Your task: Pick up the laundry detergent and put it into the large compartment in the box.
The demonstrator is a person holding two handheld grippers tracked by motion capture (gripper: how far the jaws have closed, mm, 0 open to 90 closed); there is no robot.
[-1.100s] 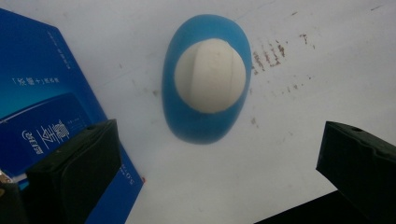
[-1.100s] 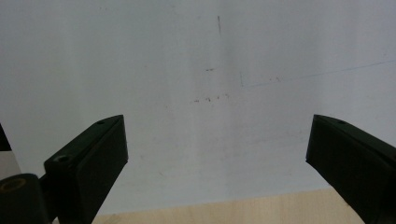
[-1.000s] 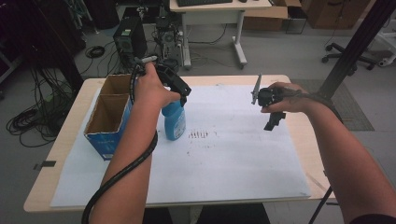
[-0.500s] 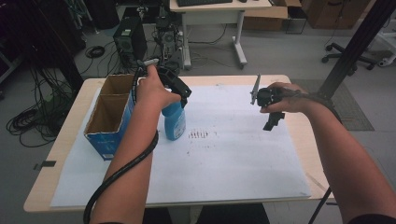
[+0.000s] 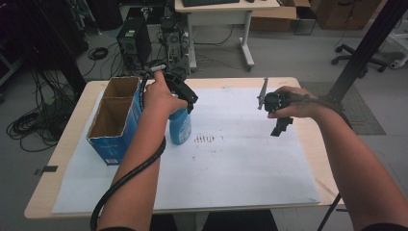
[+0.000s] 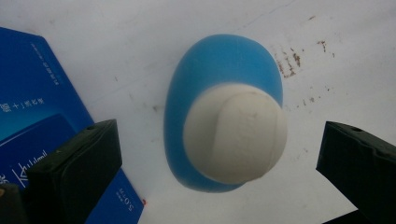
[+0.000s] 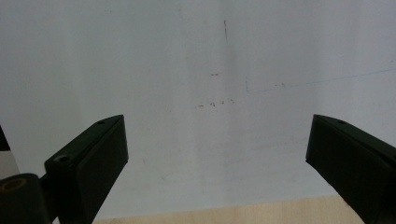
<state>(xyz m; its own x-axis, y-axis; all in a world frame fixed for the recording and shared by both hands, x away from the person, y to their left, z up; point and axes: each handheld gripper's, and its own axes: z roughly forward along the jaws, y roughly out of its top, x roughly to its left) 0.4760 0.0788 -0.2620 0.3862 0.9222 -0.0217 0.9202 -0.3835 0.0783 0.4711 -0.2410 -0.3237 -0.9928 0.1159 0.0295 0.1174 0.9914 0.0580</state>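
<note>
Blue bottle (image 6: 223, 135) stands upright between your left claw (image 6: 219, 158), whose jaws gape apart above its white cap (image 6: 235, 133), beside the blue box (image 5: 114, 120) on the counter (image 5: 308, 211). Probably grasping comes next: lower, then close. Your right claw (image 7: 217, 154) hangs spread, idle.

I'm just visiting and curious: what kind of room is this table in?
Probably a lab or workshop. Behind the paper-covered table stand computer towers amid loose cables, with a desk, cardboard boxes and an office chair.
</note>
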